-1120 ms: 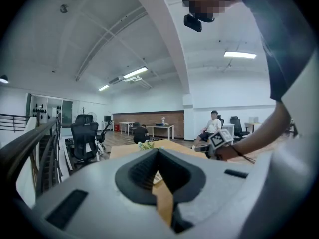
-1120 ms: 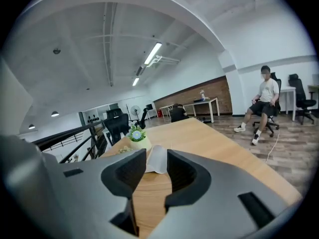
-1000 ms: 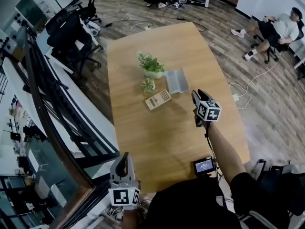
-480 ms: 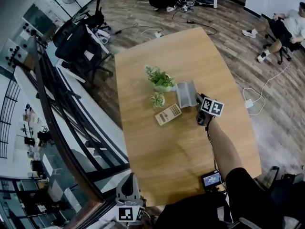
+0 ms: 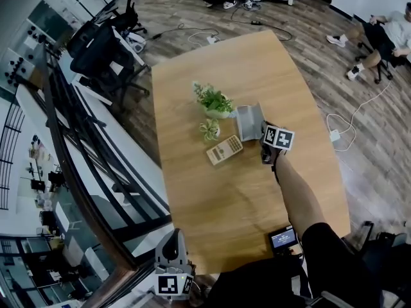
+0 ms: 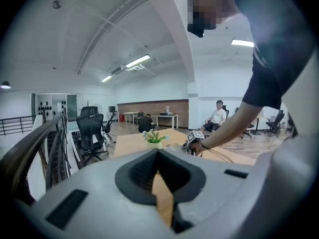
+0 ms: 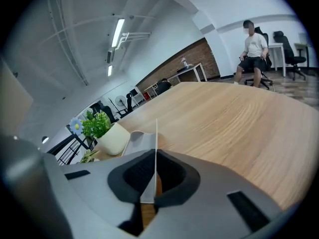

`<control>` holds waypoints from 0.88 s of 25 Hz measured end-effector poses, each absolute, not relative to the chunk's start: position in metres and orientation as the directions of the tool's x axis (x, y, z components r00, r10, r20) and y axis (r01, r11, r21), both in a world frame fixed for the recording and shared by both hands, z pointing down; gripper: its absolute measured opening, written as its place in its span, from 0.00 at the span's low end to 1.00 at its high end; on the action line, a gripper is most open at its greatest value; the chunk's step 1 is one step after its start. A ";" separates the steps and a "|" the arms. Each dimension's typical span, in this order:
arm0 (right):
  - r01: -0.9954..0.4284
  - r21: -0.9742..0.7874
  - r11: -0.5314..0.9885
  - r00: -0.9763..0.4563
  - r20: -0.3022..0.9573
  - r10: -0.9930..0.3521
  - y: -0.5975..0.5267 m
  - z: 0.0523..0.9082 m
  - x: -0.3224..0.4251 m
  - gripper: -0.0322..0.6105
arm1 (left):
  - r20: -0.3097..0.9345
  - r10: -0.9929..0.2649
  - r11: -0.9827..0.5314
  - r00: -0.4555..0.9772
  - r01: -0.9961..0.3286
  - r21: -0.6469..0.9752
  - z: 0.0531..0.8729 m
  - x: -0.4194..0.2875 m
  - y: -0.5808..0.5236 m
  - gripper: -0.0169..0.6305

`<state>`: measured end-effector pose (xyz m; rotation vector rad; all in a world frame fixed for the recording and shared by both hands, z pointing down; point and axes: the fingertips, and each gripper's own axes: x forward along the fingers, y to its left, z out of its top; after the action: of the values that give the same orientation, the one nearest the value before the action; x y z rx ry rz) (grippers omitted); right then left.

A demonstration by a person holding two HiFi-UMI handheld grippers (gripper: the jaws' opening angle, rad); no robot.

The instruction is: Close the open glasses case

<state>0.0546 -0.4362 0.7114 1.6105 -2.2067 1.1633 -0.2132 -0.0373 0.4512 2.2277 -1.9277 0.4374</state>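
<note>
Case (image 5: 249, 122) open, mid-table (image 5: 257, 63), lid (image 7: 156, 143) standing upright. Right gripper (image 5: 265, 133) at case's 4 o'clock, touching it; jaws clenched on lid's thin edge, case body ahead toward 11 o'clock in right gripper view. Plant (image 5: 215, 102) at case's 10 o'clock, calculator (image 5: 224, 149) at 8 o'clock. Left gripper (image 5: 172, 254) well apart, by table's 7 o'clock corner, jaws together, empty.
</note>
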 end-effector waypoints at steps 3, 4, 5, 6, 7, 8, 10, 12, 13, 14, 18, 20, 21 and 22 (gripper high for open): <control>-0.890 -0.440 0.121 -0.380 0.568 -0.730 -0.438 0.710 0.056 0.08 | 0.326 -0.938 -0.149 0.119 -0.987 -0.067 0.452 -0.216 -0.035 0.03; -0.899 -0.419 0.125 -0.369 0.575 -0.730 -0.438 0.709 0.056 0.08 | 0.326 -0.938 -0.146 0.117 -0.987 -0.067 0.453 -0.217 -0.034 0.03; -0.912 -0.387 0.134 -0.354 0.583 -0.731 -0.438 0.708 0.056 0.08 | 0.326 -0.938 -0.144 0.115 -0.987 -0.066 0.453 -0.218 -0.033 0.03; -0.929 -0.339 0.149 -0.334 0.592 -0.734 -0.438 0.706 0.055 0.08 | 0.325 -0.939 -0.141 0.113 -0.988 -0.066 0.452 -0.219 -0.033 0.03; -0.947 -0.272 0.173 -0.308 0.602 -0.737 -0.438 0.703 0.055 0.08 | 0.325 -0.939 -0.141 0.112 -0.988 -0.066 0.452 -0.219 -0.032 0.03; -0.961 -0.189 0.204 -0.278 0.613 -0.740 -0.439 0.699 0.054 0.08 | 0.325 -0.939 -0.141 0.113 -0.988 -0.066 0.452 -0.220 -0.032 0.03; -0.960 0.012 0.280 -0.211 0.631 -0.747 -0.440 0.693 0.052 0.08 | 0.325 -0.939 -0.144 0.116 -0.987 -0.063 0.453 -0.219 -0.033 0.03; -0.889 0.259 0.378 -0.135 0.640 -0.757 -0.438 0.688 0.047 0.08 | 0.327 -0.937 -0.149 0.121 -0.987 -0.062 0.454 -0.218 -0.032 0.03; -0.810 0.398 0.431 -0.097 0.634 -0.767 -0.437 0.687 0.041 0.08 | 0.328 -0.937 -0.152 0.124 -0.986 -0.061 0.455 -0.216 -0.033 0.03; -0.698 0.536 0.475 -0.061 0.616 -0.785 -0.435 0.685 0.035 0.08 | 0.328 -0.936 -0.156 0.128 -0.986 -0.061 0.455 -0.215 -0.033 0.03; -0.311 0.800 0.513 -0.010 0.537 -0.843 -0.426 0.683 0.013 0.10 | 0.333 -0.932 -0.170 0.144 -0.984 -0.049 0.458 -0.211 -0.037 0.03; -0.265 0.801 0.536 -0.022 0.551 -0.834 -0.419 0.691 0.006 0.13 | 0.336 -0.931 -0.169 0.145 -0.985 -0.041 0.459 -0.211 -0.037 0.03; -0.259 0.794 0.551 -0.033 0.563 -0.826 -0.416 0.695 0.003 0.15 | 0.339 -0.930 -0.168 0.145 -0.985 -0.038 0.460 -0.212 -0.037 0.03; -0.264 0.781 0.566 -0.045 0.577 -0.816 -0.413 0.698 0.001 0.17 | 0.341 -0.929 -0.167 0.145 -0.985 -0.035 0.461 -0.213 -0.036 0.03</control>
<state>0.0008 -0.4130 0.6984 0.9326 -1.5999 -0.5734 -0.2128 -0.0365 0.4611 2.2198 -1.8867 0.4246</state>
